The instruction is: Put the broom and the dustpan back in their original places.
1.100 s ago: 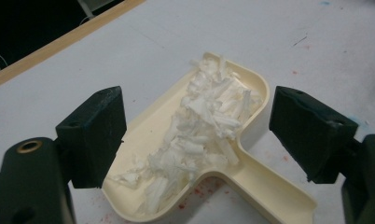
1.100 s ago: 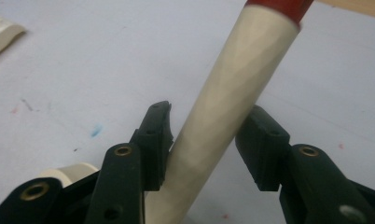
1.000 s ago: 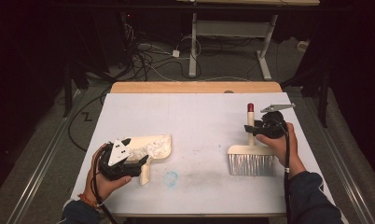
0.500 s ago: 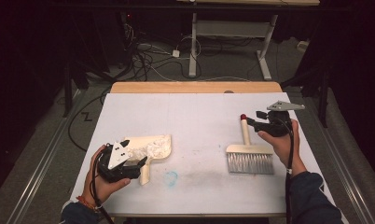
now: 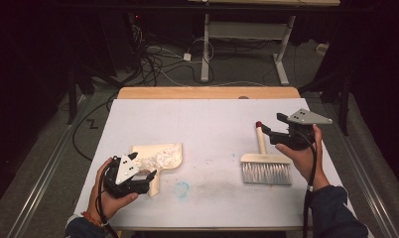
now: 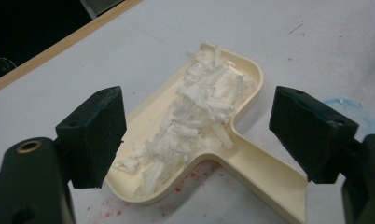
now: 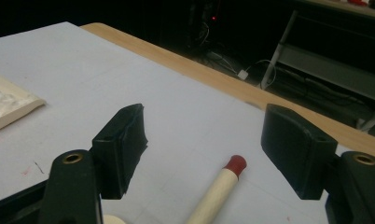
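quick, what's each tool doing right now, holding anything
left tool: open, holding nothing, over the dustpan.
right tool: open, holding nothing, over the brush handle.

Table: we see a white top (image 5: 197,124) with a wooden strip (image 5: 207,92) along its far edge
Marks: we find a blue smudge (image 5: 181,188) near the front edge and red specks (image 6: 195,175) on the white
Floor behind: we make out tangled cables (image 5: 158,54) beside a white desk frame (image 5: 282,54)

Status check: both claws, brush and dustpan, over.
Left claw open over dustpan, shreds inside. Right claw open above brush handle. Nothing in the way.
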A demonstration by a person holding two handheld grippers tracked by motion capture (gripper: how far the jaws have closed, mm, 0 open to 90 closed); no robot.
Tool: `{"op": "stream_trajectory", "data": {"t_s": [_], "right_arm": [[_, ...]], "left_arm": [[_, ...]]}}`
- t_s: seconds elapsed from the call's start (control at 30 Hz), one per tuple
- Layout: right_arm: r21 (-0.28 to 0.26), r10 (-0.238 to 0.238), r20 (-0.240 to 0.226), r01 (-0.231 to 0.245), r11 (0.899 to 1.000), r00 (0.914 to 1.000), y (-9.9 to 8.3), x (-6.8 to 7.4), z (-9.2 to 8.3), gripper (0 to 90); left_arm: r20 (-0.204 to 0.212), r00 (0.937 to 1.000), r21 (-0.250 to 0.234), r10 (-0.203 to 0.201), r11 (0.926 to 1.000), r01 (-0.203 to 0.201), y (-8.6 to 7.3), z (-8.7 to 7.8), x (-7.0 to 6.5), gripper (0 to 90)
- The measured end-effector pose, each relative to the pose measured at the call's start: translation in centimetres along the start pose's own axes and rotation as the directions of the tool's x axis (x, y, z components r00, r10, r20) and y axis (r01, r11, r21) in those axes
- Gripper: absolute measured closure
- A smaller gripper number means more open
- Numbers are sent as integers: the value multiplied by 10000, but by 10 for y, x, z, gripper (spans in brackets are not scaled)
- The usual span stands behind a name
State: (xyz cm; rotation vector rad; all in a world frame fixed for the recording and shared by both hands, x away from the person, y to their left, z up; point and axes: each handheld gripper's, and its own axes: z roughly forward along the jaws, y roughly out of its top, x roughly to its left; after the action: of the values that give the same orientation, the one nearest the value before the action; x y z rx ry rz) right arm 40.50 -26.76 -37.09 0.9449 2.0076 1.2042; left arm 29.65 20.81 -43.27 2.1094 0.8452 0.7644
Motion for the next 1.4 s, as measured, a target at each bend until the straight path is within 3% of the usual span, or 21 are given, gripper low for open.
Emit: {"op": "stream_trajectory", "data": {"t_s": [0.3, 0.43, 0.53, 0.6, 0.7, 0.77, 1.03, 1.4], "right_arm": [[-715, -148, 290, 168, 9973, 9995, 4, 13, -16, 245], [-758, -372, 577, 416, 9963, 9976, 4, 21, -21, 216], [-965, -475, 535, 525, 9939, 9974, 1, 25, -24, 216], [-909, -493, 504, 538, 9944, 9975, -1, 28, -26, 204], [-757, -623, 978, 698, 9947, 9933, -4, 33, -27, 170], [-746, -768, 1044, 848, 9936, 9916, -6, 36, -28, 170], [-831, -1005, 685, 1061, 9909, 9926, -16, 45, -37, 170], [-751, -1277, 573, 1319, 9884, 9901, -30, 55, -49, 170]], "left_arm": [[98, 10000, 63, 19, 10000, -19, -1, 2, -4, 177], [166, 9998, 69, 89, 9999, -90, -2, 3, -6, 177], [176, 9998, 92, 118, 9999, -119, -3, 3, -7, 177], [209, 9996, 149, 197, 9997, -200, -3, 4, -8, 176], [274, 9995, 254, 157, 9995, -164, -4, 4, -9, 171], [262, 9993, 319, 267, 9991, -275, -4, 5, -10, 170], [321, 9983, 238, 477, 9985, -485, -4, 4, -13, 170], [383, 9973, 244, 630, 9977, -640, -5, 5, -15, 170]]}}
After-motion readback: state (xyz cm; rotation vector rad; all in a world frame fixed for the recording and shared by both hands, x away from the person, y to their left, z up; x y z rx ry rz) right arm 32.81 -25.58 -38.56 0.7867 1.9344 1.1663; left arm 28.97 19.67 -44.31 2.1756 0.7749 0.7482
